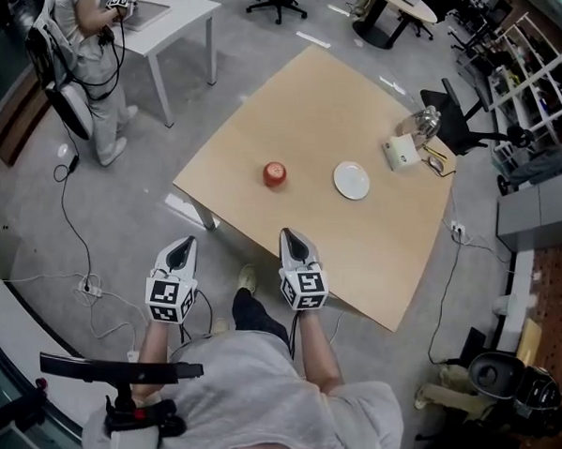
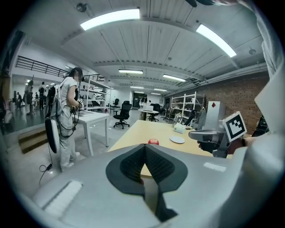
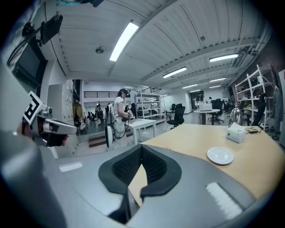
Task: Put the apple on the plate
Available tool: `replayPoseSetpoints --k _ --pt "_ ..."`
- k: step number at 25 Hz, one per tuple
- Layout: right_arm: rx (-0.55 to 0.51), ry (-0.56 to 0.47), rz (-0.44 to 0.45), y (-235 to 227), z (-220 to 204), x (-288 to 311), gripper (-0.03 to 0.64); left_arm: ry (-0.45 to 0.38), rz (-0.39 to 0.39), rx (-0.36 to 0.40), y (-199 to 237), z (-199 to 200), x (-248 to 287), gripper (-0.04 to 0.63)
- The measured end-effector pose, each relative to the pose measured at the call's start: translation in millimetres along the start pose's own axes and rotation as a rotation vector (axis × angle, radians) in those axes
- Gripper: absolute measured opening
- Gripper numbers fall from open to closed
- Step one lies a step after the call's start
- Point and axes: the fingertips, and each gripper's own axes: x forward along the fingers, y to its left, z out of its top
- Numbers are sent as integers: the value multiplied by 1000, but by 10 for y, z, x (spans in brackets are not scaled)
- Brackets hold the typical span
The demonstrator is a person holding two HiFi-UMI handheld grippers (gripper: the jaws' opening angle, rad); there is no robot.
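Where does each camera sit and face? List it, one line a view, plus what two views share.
Head view: on the head, looking steeply down at table, apple, plate; shows left gripper, right gripper, torso.
Left gripper view: on the left gripper, facing along its shut jaws toward apple and plate; right gripper at right.
Right gripper view: on the right gripper, along its shut jaws; plate ahead, left gripper at left.
Shared: plate in all three.

Bright, even indoor light; sharp at centre, warped at the edges.
Long ceiling strips (image 2: pixel 111 18) glow white, slightly blown out, in both gripper views. The tabletop (image 1: pixel 314 127) is evenly lit with only faint shadows, and the floor (image 1: pixel 183 209) shows a pale sheen beside it. Both gripper views bend strongly and go black at the corners; the left tool (image 2: pixel 144 145) and right tool (image 3: pixel 141 146) look soft up close.
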Motion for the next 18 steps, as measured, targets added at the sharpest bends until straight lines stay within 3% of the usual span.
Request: replayPoseSetpoints --k 11,18 --pt "-54 59 26 -398 -75 642 8 65 41 -32 109 -19 394 20" --pt "-67 92 45 -586 -147 1050 46 88 65 -52 182 -24 627 20"
